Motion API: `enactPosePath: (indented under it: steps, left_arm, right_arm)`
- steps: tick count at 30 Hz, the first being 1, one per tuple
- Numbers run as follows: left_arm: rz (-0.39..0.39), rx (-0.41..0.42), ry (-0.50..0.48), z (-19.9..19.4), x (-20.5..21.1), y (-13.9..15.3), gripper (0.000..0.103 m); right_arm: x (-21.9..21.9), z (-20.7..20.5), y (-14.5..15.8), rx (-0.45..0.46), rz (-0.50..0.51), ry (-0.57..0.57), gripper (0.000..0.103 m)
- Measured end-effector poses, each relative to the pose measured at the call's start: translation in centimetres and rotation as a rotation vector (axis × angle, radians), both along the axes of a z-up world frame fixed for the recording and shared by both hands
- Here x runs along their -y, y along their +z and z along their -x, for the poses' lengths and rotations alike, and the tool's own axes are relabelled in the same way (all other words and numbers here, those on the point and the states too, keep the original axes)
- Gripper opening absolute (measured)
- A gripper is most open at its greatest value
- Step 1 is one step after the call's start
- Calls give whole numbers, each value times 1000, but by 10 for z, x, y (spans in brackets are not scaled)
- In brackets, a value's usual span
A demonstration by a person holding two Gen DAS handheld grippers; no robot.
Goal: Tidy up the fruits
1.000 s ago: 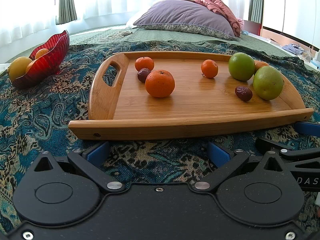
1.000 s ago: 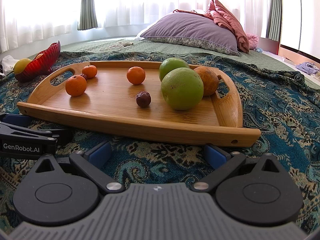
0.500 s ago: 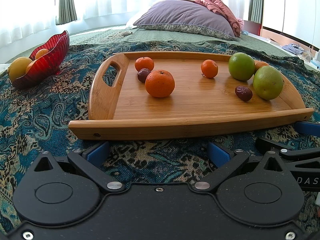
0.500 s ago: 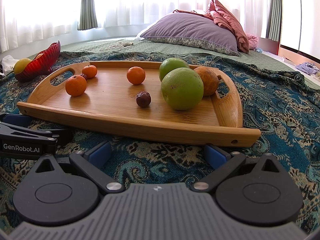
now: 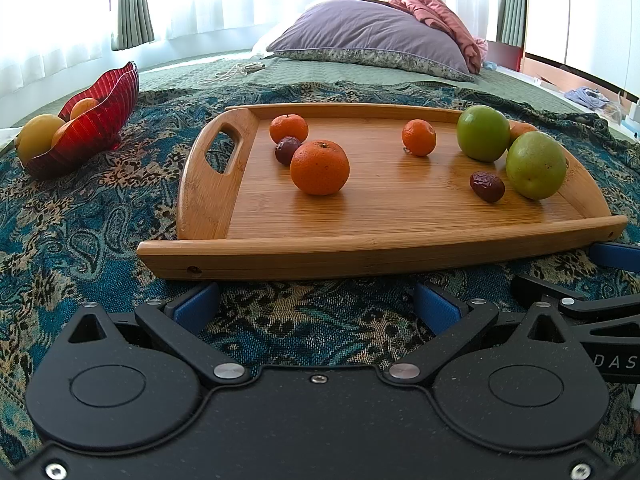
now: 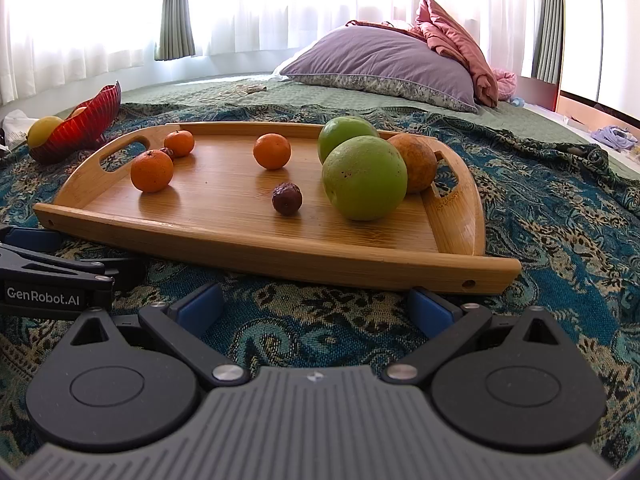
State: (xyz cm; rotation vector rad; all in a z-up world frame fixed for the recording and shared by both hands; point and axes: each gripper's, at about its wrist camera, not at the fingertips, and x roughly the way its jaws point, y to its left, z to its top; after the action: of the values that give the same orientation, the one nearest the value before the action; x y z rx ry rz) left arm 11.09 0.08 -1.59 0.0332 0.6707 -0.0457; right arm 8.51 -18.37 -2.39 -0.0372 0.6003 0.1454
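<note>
**Both hand-held grippers parked in front of the tray, nothing changed**

Left hand-held gripper (image 5: pixel 316 304) rests low on the patterned bedspread (image 5: pixel 80 216), jaws spread wide, nothing between them. Right hand-held gripper (image 6: pixel 316 306) same: spread, empty, just short of the tray's near rim. Each shows at the edge of the other's view, side by side.

Wooden tray (image 5: pixel 360 256) lies flat on the bedspread right ahead of both. On it, from the left handle end: big orange (image 5: pixel 319 167), dark date-like fruit (image 5: pixel 287 149) touching it from behind, small orange (image 5: pixel 289 128) behind that. Mid tray, third orange (image 5: pixel 419 137), alone. Right end: two green fruits, far one (image 5: pixel 483 132), near one (image 5: pixel 536 165), close together, with a brownish-orange fruit (image 6: pixel 416 162) behind them by the right handle. Second dark fruit (image 5: pixel 487 187) just left of the near green one.

Red bowl (image 5: pixel 96 124) off to the left on the bedspread, well apart from the tray, with yellow and orange fruit (image 5: pixel 38 140) in it. Purple pillow (image 5: pixel 372 36) further back on the bed.

Versus 0.5 s and 1.0 s ago: no difference, grippers and fruit all in the same spots.
</note>
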Motion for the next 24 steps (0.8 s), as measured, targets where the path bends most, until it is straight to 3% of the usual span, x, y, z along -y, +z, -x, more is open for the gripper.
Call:
enactPosePath:
  steps: [24]
  left_arm:
    - [0, 3, 0, 0, 0, 0, 103]
  right_arm:
    - [0, 0, 0, 1, -6, 1, 103]
